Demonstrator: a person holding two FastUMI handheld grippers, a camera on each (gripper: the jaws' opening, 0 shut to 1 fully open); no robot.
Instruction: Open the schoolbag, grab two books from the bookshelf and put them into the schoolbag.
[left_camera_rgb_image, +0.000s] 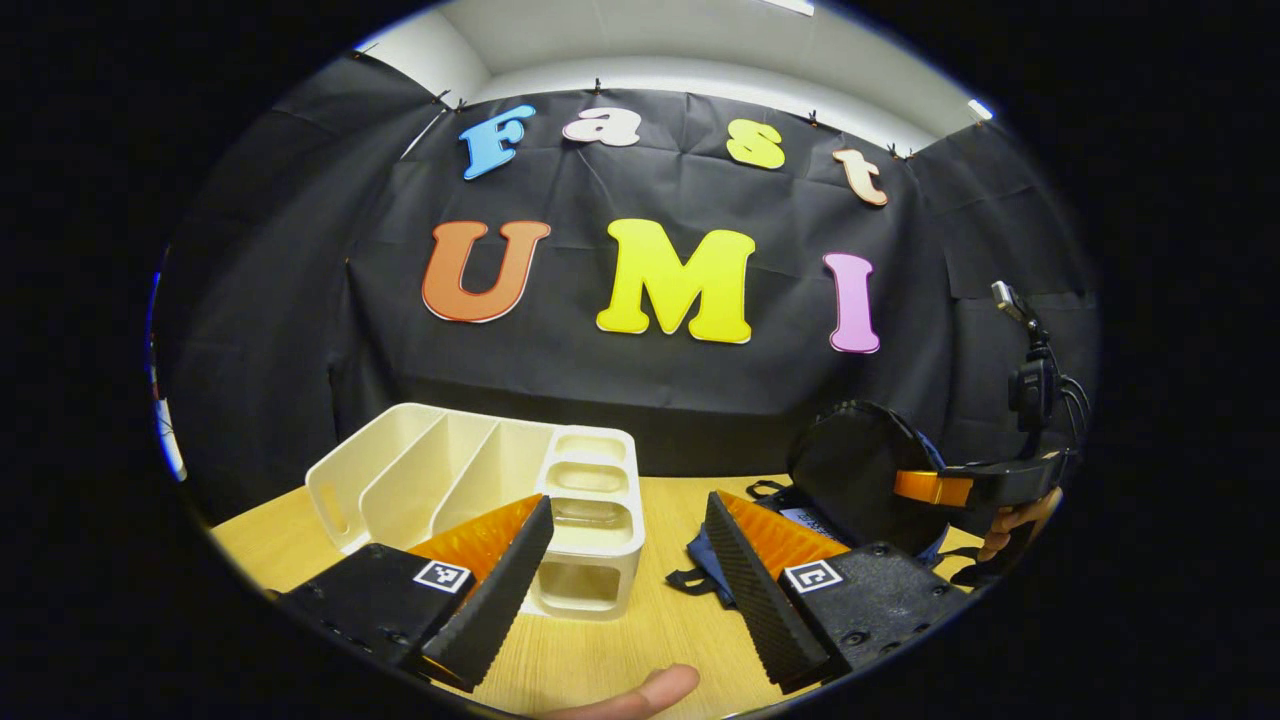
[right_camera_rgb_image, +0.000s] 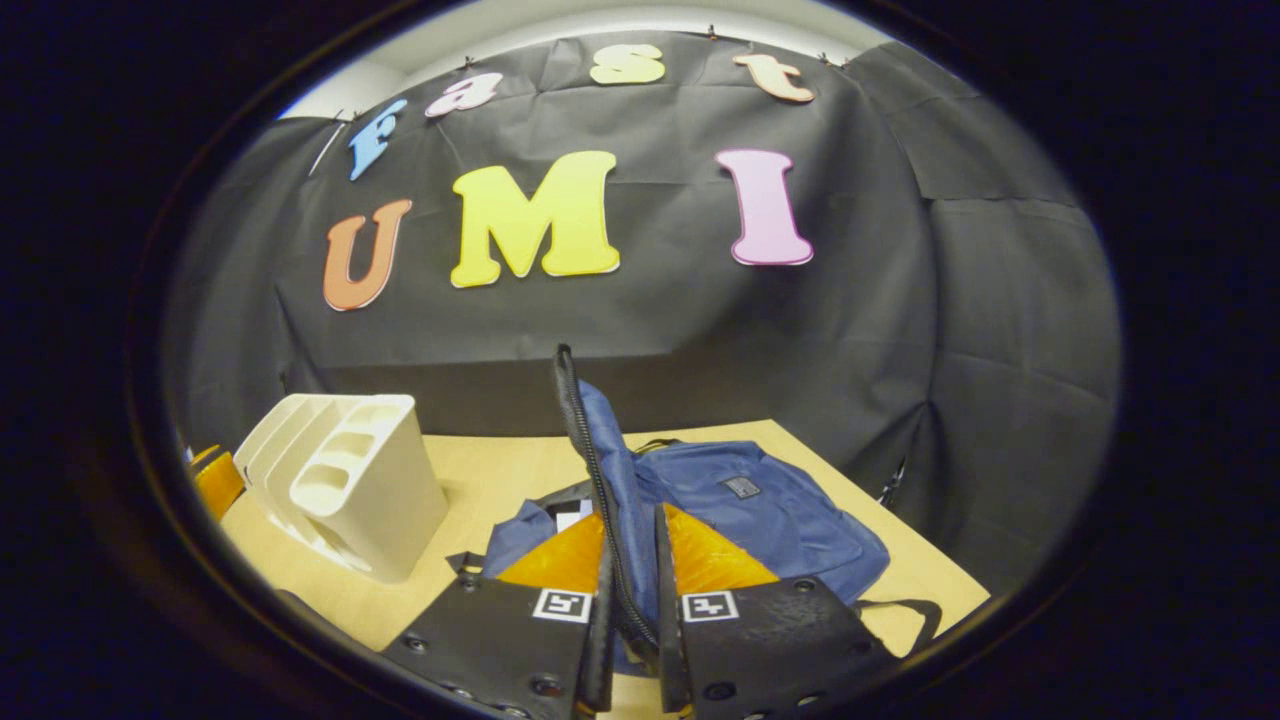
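Right gripper (right_camera_rgb_image: 632, 610), bottom centre of the right gripper view: fingers drawn nearly together, both pressing on the zippered edge of the bag flap (right_camera_rgb_image: 592, 440), which stands up from between them toward mid-frame. Zip teeth run along the flap's edge.

Bag (right_camera_rgb_image: 770, 510) lies flat on the table (right_camera_rgb_image: 480, 470), centre to lower right of that view. Blue woven cloth, soft, slack, creased; small patch on the front panel. A black strap trails at lower right. Judgement: light and limp; the flap will fold or slip unless pinched at the stiffer zip seam, which is where the hold sits now. The body may drag along the table when the flap is pulled.

Left gripper (left_camera_rgb_image: 630, 560), bottom of the left gripper view: fingers wide apart, nothing between them. Ribbed pads (left_camera_rgb_image: 500, 590) should give fair friction on a book cover. A fingertip (left_camera_rgb_image: 640, 692) shows at the bottom edge.

Shelf (left_camera_rgb_image: 470, 480), lower left of the left gripper view, just ahead of the left finger: cream plastic, rigid, smooth, rounded corners, long divided slots plus a stack of small square cells. No books seen in the slots from either view. Judgement: the shelf is light and could slide if bumped.

In the left gripper view the raised flap shows as a dark rounded shape at lower right, with the right gripper (left_camera_rgb_image: 940, 488) clamped on its edge and a hand (left_camera_rgb_image: 1020, 525) behind it.

Table: pale wood grain, smooth.
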